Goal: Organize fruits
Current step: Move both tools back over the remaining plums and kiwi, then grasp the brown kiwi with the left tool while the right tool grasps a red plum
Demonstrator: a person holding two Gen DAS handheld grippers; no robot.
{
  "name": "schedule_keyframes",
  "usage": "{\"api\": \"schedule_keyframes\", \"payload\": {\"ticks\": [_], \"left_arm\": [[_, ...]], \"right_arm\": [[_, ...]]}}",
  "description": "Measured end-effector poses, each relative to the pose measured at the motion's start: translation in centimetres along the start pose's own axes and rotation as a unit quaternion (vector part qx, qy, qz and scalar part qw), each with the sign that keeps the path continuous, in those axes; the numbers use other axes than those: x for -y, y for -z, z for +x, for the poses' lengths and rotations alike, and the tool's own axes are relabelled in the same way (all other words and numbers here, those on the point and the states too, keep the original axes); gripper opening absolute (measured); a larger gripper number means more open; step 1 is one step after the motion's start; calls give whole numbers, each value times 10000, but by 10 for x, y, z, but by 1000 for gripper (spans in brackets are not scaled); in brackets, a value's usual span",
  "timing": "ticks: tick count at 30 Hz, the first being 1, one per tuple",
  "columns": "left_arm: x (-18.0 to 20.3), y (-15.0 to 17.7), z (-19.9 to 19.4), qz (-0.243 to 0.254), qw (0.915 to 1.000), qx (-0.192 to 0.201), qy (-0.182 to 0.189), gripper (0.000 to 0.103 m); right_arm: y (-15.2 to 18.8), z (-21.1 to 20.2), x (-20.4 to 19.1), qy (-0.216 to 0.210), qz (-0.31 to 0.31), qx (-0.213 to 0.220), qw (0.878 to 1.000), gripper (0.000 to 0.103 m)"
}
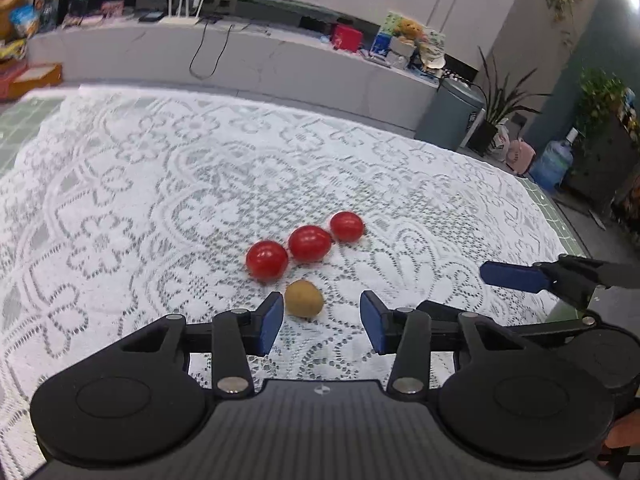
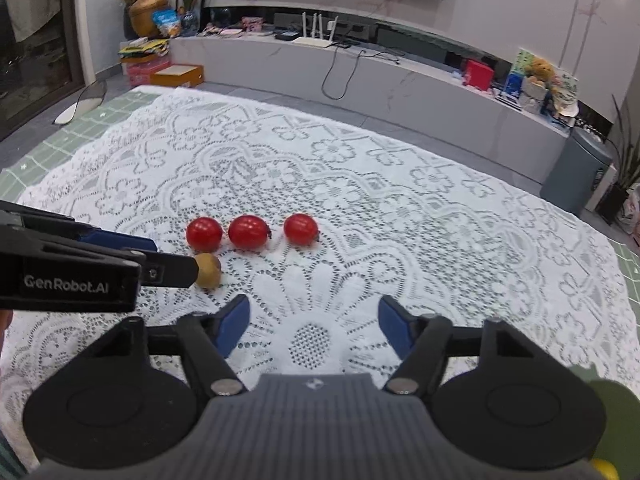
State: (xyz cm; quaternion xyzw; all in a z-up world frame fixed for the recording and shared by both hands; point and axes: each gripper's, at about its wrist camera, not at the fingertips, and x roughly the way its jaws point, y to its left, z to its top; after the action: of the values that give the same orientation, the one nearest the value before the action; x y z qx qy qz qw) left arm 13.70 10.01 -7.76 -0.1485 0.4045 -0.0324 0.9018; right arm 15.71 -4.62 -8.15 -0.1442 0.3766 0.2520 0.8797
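Three red tomatoes (image 1: 310,243) lie in a row on the white lace cloth (image 1: 140,200); the right wrist view shows the same tomatoes (image 2: 248,232). A small brown fruit (image 1: 304,298) sits just in front of the row. My left gripper (image 1: 320,312) is open, and the brown fruit lies just ahead of its tips, close to the left pad. From the right wrist view, the left gripper (image 2: 176,258) reaches in from the left and partly hides the brown fruit (image 2: 210,270). My right gripper (image 2: 313,308) is open over bare cloth, with nothing between its fingers (image 1: 512,276).
The lace cloth covers a green checked mat (image 2: 60,148) whose edges show at left and right. A blurred green round thing (image 2: 612,400) and something yellow (image 2: 604,474) sit at the lower right corner. A long grey cabinet (image 2: 400,84) stands beyond the table.
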Motion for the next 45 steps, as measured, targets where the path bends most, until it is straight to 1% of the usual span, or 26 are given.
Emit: {"api": "schedule_keyframes", "payload": {"ticks": [2, 6, 11, 14, 18, 19, 20, 21, 30, 36, 43, 45], "left_arm": [[-6, 0, 5, -143, 9998, -90, 73, 52], [-13, -3, 13, -298, 9993, -212, 82, 51], [-13, -7, 28, -485, 9979, -417, 57, 51], [-12, -10, 39, -565, 9967, -572, -84, 45], [-11, -13, 46, -597, 9957, -694, -173, 36], [-11, -14, 47, -591, 9957, -693, -169, 35], [-12, -15, 48, -595, 9956, -705, -148, 31], [-12, -16, 49, -609, 9954, -725, -118, 31], [-13, -25, 46, -585, 9952, -765, -189, 30], [-15, -29, 39, -587, 9949, -767, -275, 31], [-18, -30, 37, -590, 9945, -801, -336, 31], [-18, -29, 36, -595, 9944, -809, -335, 31]], "right_arm": [[-1, 7, 0, -58, -47, -40, 10000, 53], [-4, 20, -1, -185, -76, -123, 9997, 49], [-6, 30, -2, -198, -109, -172, 9996, 45], [-8, 34, -1, -271, -152, -190, 9993, 42], [-11, 41, 0, -306, -268, -138, 9991, 42], [-12, 43, 0, -295, -310, -119, 9990, 42], [-14, 45, 0, -274, -352, -102, 9990, 42], [-16, 48, 0, -246, -409, -91, 9988, 42], [-31, 70, 1, -233, -838, 43, 9962, 36], [-40, 82, 0, -308, -1123, 61, 9932, 36], [-45, 96, -2, -372, -1144, 7, 9927, 35], [-45, 98, -2, -400, -1128, -22, 9928, 31]]}}
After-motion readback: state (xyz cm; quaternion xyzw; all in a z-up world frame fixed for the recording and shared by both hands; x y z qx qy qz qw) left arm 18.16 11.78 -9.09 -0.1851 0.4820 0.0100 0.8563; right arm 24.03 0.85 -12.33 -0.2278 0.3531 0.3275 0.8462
